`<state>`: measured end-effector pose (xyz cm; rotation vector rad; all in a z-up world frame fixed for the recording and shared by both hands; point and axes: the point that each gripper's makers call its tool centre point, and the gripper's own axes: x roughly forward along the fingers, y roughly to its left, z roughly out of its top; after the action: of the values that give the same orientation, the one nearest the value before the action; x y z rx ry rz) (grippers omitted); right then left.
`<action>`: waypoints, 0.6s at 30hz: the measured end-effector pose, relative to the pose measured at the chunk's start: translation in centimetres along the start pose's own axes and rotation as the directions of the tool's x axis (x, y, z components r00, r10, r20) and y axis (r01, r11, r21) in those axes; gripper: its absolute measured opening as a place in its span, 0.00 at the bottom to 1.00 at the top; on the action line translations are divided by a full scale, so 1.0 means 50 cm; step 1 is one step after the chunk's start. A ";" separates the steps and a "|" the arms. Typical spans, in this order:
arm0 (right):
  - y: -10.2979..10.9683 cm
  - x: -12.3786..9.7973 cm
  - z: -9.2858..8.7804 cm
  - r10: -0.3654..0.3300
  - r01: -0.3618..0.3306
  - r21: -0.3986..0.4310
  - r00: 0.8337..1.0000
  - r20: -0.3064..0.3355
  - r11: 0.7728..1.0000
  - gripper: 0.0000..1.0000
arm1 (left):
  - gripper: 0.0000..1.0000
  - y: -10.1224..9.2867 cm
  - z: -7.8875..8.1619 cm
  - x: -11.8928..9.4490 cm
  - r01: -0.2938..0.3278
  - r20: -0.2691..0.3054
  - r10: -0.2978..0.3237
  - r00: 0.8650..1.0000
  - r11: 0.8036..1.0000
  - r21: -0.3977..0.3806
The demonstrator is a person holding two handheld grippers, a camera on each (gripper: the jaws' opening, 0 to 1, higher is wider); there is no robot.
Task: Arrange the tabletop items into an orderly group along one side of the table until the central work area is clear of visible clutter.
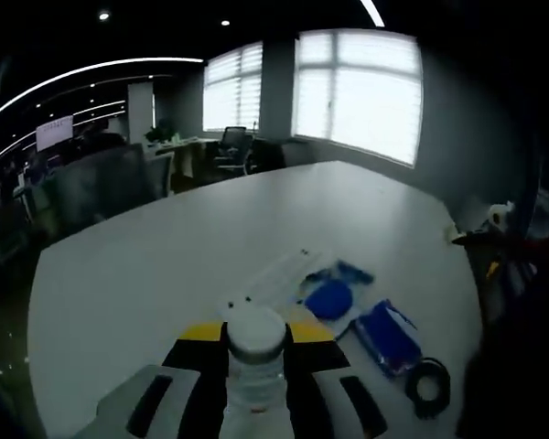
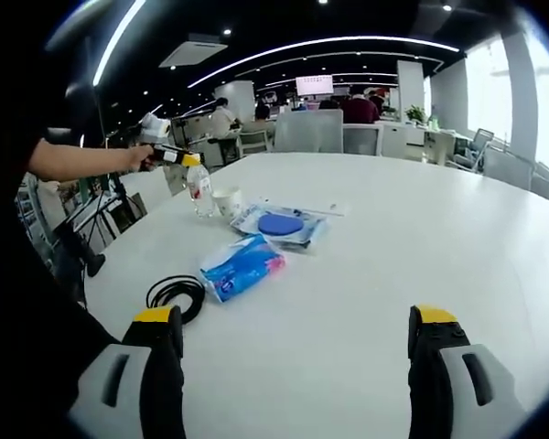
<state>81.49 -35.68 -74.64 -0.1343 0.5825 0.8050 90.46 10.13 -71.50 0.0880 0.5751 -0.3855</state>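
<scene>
My left tongs point(image 1: 254, 389) are clamped on a clear plastic bottle point(image 1: 254, 366) with a white cap, held upright near the edge of the white table point(image 1: 165, 247); in the right gripper view I see the same bottle point(image 2: 199, 192) standing beside a paper cup point(image 2: 227, 202), with the left tongs point(image 2: 185, 159) gripping its top and a bare forearm point(image 2: 82, 160) behind them. My right tongs point(image 2: 293, 343) hang over bare table point(image 2: 421, 229) with their jaws wide apart and nothing between them. The rest of the clutter lies close together just past the bottle: a clear plastic sleeve point(image 1: 284, 274) with a round blue disc point(image 1: 329, 297) on it, then a blue packet point(image 1: 389, 337), then a coil of black cable point(image 1: 428, 386) nearest the table's edge. From the right side I see the sleeve and disc point(image 2: 280, 223), the packet point(image 2: 244, 267) and the cable point(image 2: 176, 294) in that same order. Office chairs and desks stand beyond the table.
</scene>
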 end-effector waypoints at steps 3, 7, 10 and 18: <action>0.001 0.001 -0.003 0.001 -0.001 -0.003 1.000 -0.005 1.000 0.99 | 0.20 -0.002 -0.008 0.002 0.003 -0.001 -0.003 1.000 1.000 -0.006; 0.005 0.006 -0.005 0.008 -0.008 -0.012 1.000 -0.016 1.000 0.99 | 0.20 -0.002 -0.003 0.007 0.010 0.010 -0.009 1.000 1.000 -0.006; 0.008 0.008 -0.006 0.012 -0.012 -0.019 1.000 -0.023 1.000 0.99 | 0.20 -0.004 0.004 0.015 0.018 0.017 -0.019 1.000 1.000 0.009; 0.006 0.007 -0.010 0.009 -0.009 -0.011 1.000 -0.027 1.000 0.99 | 0.20 -0.004 -0.005 0.029 0.028 0.001 -0.028 1.000 1.000 0.009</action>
<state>81.24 -35.40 -75.24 -0.1531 0.6040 0.8164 91.38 9.52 -72.48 0.0881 0.5742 -0.4154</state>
